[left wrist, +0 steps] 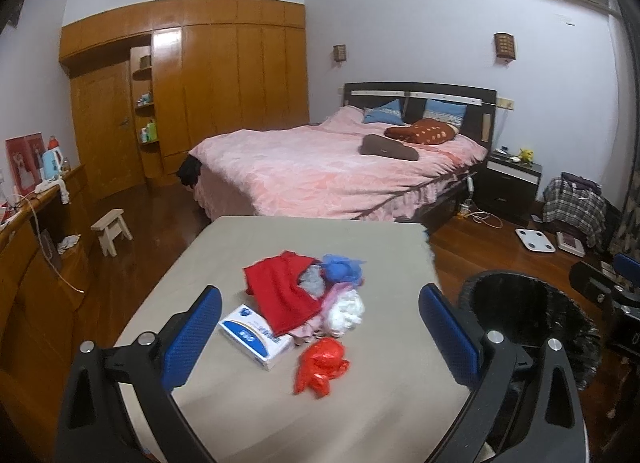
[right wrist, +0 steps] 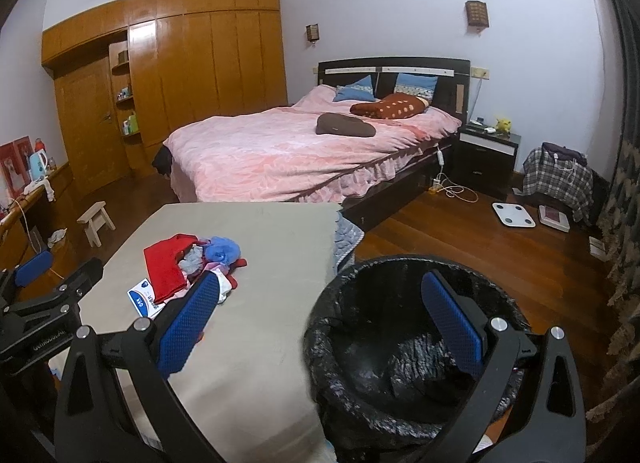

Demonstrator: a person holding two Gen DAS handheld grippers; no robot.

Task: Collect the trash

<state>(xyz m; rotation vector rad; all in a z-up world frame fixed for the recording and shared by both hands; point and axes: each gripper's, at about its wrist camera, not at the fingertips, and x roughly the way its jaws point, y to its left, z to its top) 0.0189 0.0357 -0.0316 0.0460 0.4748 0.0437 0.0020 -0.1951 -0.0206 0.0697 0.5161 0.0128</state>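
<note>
While both sets of jaws stand spread wide and hold nothing, the left gripper hangs over the table and the right gripper over the rim of one black-lined trash bin, which stands just beside the table's right edge. One heap of trash lies mid-table: one red cloth, one blue bag, one white wad, and one white-and-blue box touching the heap. One crumpled red plastic bag lies slightly apart, nearest the left gripper. One pink bed stands behind.
</note>
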